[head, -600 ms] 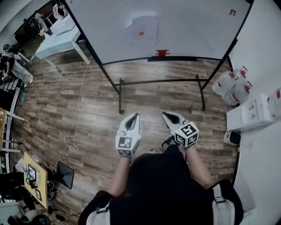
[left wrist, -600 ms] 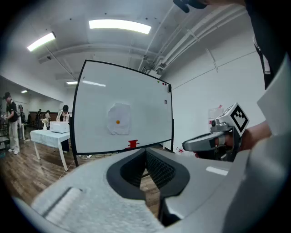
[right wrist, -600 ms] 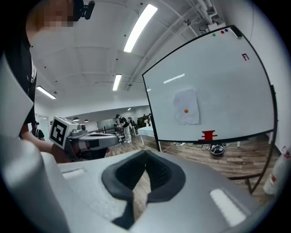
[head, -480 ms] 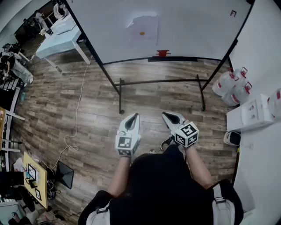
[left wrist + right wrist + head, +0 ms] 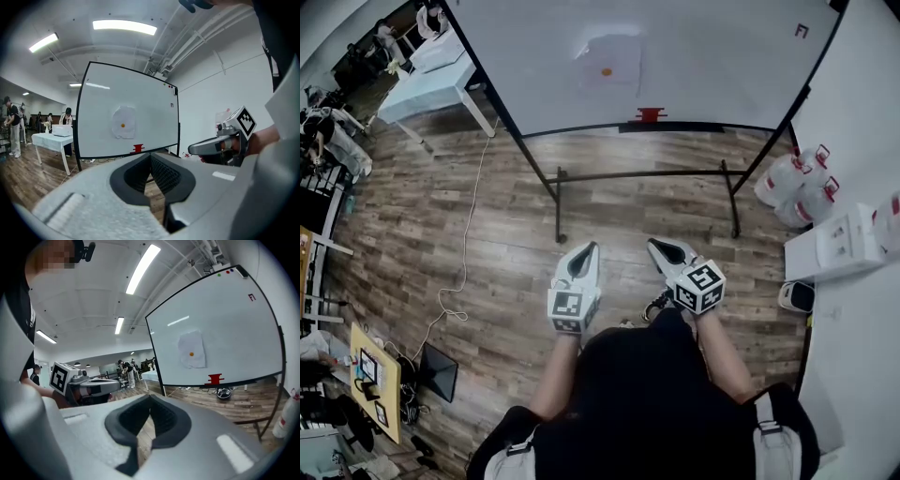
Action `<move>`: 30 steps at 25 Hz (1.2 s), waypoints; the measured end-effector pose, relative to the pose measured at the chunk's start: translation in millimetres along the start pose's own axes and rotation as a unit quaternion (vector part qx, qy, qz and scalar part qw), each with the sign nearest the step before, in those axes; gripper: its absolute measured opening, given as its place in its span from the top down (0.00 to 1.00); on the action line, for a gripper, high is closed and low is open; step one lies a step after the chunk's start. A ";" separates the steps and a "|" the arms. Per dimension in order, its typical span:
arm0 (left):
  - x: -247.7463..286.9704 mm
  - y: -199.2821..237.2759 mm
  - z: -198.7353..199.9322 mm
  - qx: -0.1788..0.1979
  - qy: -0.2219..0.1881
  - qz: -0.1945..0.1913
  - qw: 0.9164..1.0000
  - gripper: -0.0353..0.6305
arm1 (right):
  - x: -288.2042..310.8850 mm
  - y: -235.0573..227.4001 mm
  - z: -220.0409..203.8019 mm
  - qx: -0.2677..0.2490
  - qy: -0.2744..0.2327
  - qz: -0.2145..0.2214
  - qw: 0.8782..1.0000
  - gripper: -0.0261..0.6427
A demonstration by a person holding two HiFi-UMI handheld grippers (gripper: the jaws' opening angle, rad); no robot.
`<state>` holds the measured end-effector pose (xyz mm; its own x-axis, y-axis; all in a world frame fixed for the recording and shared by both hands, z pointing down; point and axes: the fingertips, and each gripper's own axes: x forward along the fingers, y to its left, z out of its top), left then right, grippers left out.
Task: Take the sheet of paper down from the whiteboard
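Whiteboard [image 5: 694, 56] on stand ahead, wood floor [image 5: 506, 216] between; table [image 5: 427, 84] left, water jugs [image 5: 789, 180] right. Sheet of paper [image 5: 614, 58] mid-board under orange magnet [image 5: 606, 71]. L gripper [image 5: 586, 251], R gripper [image 5: 656, 247]: jaws pressed together, empty, well short of board. Same as earlier.

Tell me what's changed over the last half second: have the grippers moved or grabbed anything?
Nothing has visibly changed. The left gripper and right gripper stay shut and empty, held low in front of the person, well short of the whiteboard. The sheet of paper still hangs there under its orange magnet.
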<state>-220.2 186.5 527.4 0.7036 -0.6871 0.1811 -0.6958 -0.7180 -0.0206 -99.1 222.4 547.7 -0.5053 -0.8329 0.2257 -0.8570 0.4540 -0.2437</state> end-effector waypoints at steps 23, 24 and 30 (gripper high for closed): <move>77.5 27.1 24.0 0.009 0.011 0.026 1.000 0.93 | 51.8 -82.3 37.5 0.000 0.002 0.027 1.000 0.96; 83.1 29.2 27.2 0.010 0.011 0.027 1.000 0.93 | 55.1 -86.6 41.2 -0.003 0.002 0.028 1.000 0.96; 114.2 32.9 38.6 0.009 0.008 0.030 0.999 0.93 | 64.6 -117.1 54.7 -0.007 0.002 0.026 1.000 0.96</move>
<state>-157.2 80.2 509.5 0.6585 -0.7269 0.1951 -0.7336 -0.6778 -0.0496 -25.8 98.2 539.2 -0.5504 -0.8061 0.2172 -0.8305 0.5020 -0.2416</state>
